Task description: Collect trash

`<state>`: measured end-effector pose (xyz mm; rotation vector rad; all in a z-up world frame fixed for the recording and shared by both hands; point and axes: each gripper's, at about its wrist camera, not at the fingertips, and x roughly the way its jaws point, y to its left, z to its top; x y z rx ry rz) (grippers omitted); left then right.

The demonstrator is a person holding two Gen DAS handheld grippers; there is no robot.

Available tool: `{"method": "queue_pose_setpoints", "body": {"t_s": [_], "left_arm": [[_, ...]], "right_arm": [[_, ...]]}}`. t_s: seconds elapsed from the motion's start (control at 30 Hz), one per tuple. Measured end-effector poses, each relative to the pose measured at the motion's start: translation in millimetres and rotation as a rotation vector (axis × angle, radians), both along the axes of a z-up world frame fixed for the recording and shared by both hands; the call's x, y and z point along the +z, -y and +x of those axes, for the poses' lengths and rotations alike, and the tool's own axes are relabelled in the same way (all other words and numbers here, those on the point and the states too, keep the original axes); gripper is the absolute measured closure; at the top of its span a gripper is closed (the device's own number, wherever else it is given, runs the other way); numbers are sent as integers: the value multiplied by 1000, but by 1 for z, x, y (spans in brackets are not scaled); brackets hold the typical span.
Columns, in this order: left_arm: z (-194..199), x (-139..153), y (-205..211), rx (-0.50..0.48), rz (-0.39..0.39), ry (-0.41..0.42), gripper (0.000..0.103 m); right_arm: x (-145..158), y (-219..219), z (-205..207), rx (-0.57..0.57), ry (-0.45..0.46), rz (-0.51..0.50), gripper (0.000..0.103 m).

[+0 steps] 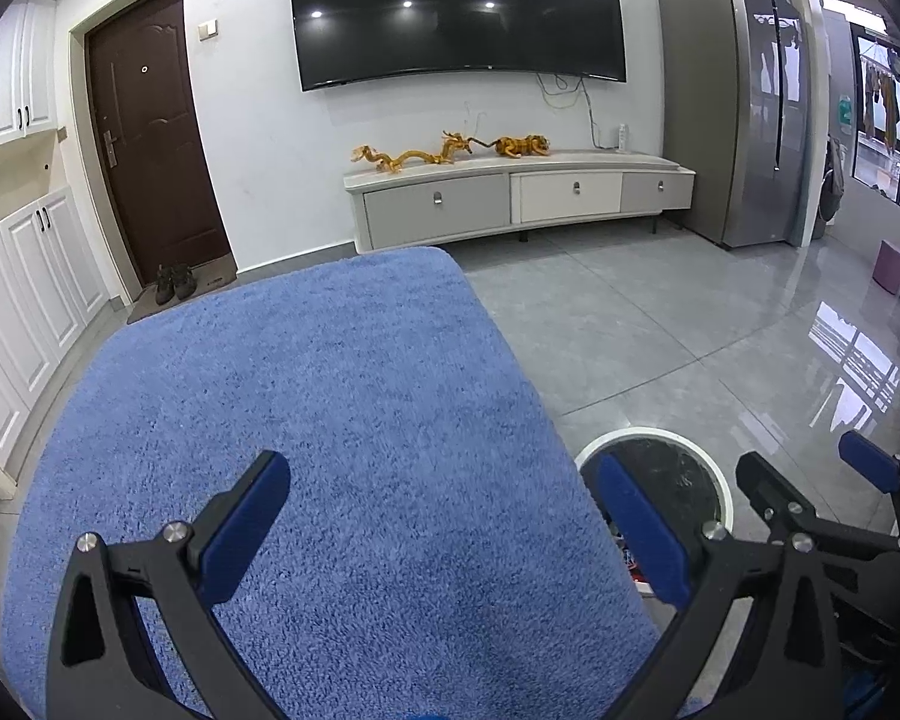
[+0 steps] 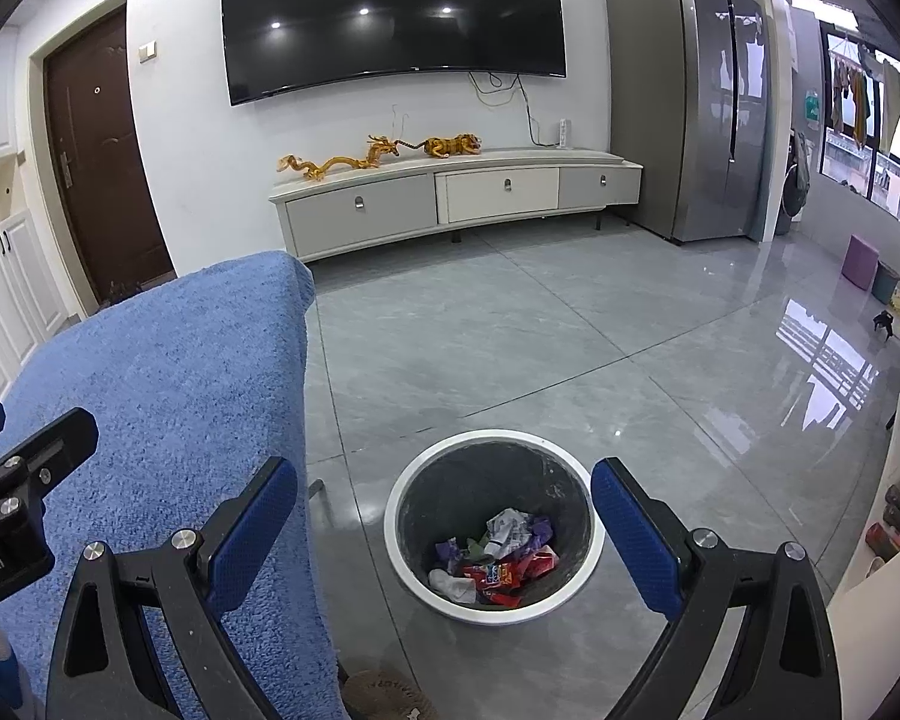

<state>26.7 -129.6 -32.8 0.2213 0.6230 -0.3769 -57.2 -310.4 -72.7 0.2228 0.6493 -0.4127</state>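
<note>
Blue worktop (image 1: 306, 420) looks bare; wrappers (image 2: 498, 558) fill the bin (image 2: 591, 552). I hold left gripper (image 1: 444, 531) and right gripper (image 2: 444, 534) jaws open, empty, and scan slowly for leftovers.

I am working in the living room of a home. A large wall-mounted television (image 2: 393, 15) hangs over a low media console (image 2: 456, 198) with three drawers, and golden dragon and tiger figurines (image 2: 378, 155) sit along its top edge. A brown entrance door (image 1: 153, 138) has shoes (image 1: 174, 283) on a mat at its foot, with white built-in cabinets (image 1: 24, 276) beside it. A tall steel refrigerator (image 2: 699, 96) stands at the console's right end, and laundry (image 2: 858, 96) hangs on the balcony past the glossy grey floor tiles (image 2: 570, 348).
</note>
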Motion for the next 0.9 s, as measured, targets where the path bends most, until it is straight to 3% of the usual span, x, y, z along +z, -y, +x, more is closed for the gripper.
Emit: {"method": "queue_pose_setpoints", "body": {"t_s": [0.9], "left_arm": [[7,-10,-18,0,-12,-51,0]], "right_arm": [[-3,-6,2,-3,-8,-29,4]]}}
